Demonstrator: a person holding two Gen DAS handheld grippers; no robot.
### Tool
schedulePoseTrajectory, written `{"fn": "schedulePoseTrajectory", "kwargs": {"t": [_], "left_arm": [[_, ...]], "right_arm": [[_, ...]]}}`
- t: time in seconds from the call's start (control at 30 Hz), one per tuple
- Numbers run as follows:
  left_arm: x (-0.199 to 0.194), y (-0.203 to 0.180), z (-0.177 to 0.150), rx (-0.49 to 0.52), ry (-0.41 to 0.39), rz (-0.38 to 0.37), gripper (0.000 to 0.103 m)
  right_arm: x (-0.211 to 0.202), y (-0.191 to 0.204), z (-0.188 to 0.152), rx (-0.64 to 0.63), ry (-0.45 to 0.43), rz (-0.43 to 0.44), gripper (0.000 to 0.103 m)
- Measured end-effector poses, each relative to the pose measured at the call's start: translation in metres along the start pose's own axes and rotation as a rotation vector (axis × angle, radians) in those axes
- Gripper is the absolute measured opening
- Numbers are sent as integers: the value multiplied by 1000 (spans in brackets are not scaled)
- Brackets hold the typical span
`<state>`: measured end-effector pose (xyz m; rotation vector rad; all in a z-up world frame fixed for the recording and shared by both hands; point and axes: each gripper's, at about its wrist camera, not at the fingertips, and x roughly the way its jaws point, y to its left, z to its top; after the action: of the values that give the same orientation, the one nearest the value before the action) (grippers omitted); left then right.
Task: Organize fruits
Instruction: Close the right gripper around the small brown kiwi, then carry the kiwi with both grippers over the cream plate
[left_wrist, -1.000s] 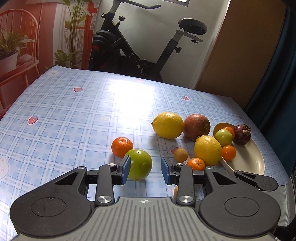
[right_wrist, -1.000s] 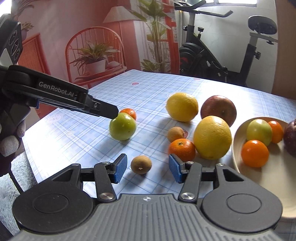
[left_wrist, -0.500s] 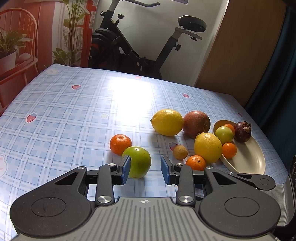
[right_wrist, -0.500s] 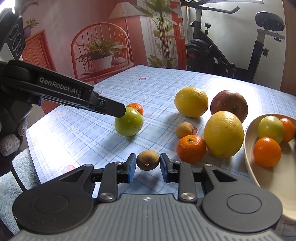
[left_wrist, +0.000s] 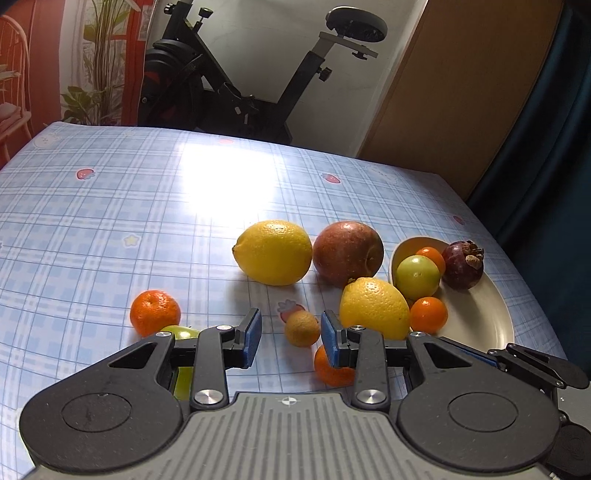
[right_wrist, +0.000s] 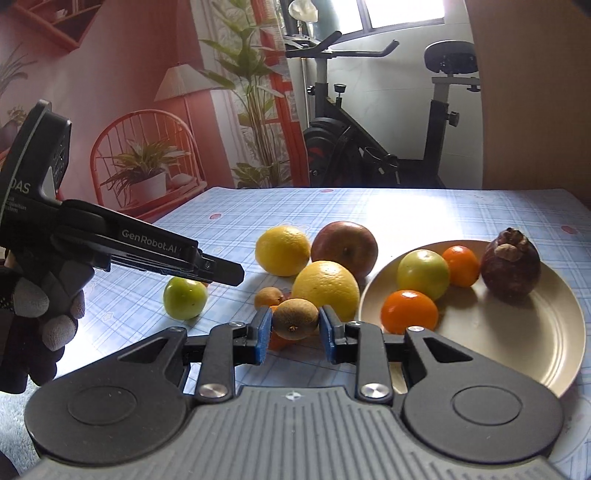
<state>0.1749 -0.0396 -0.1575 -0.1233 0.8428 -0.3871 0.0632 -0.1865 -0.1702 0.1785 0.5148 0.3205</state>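
One small brown kiwi (right_wrist: 295, 318) sits pinched between the blue pads of the right gripper (right_wrist: 294, 334), lifted just left of the beige plate (right_wrist: 517, 332). Nothing is between the left gripper's (left_wrist: 290, 338) narrowly parted fingers above the checked tablecloth (left_wrist: 110, 229).

Glossy plastic cloth on the table (left_wrist: 147, 206) with a bright glare, smooth cream glazed plate (right_wrist: 517, 332), dimpled waxy lemon (left_wrist: 273, 251), fuzzy matt brown kiwi (right_wrist: 295, 318), matt black plastic right gripper (right_wrist: 295, 330) with ribbed grey body, knitted glove (right_wrist: 40, 306)
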Motion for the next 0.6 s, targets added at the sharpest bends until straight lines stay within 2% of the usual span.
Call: {"fn": "schedulePoseTrajectory", "kwargs": {"t": [0.23, 0.4, 0.47, 0.5, 0.6], "left_arm": [[26, 1, 2, -59, 66, -32, 37], [35, -3, 1, -39, 91, -35, 35], [37, -4, 2, -41, 96, -36, 33], [37, -4, 1, -40, 98, -38, 26], [38, -5, 1, -33, 92, -35, 26]], "right_arm": [[-8, -13, -4, 39, -16, -1, 30], [-10, -19, -4, 60, -25, 1, 30], [-10, -21, -5, 62, -25, 1, 30], [-11, -19, -5, 64, -26, 1, 30], [-13, -20, -5, 68, -29, -2, 30]]}}
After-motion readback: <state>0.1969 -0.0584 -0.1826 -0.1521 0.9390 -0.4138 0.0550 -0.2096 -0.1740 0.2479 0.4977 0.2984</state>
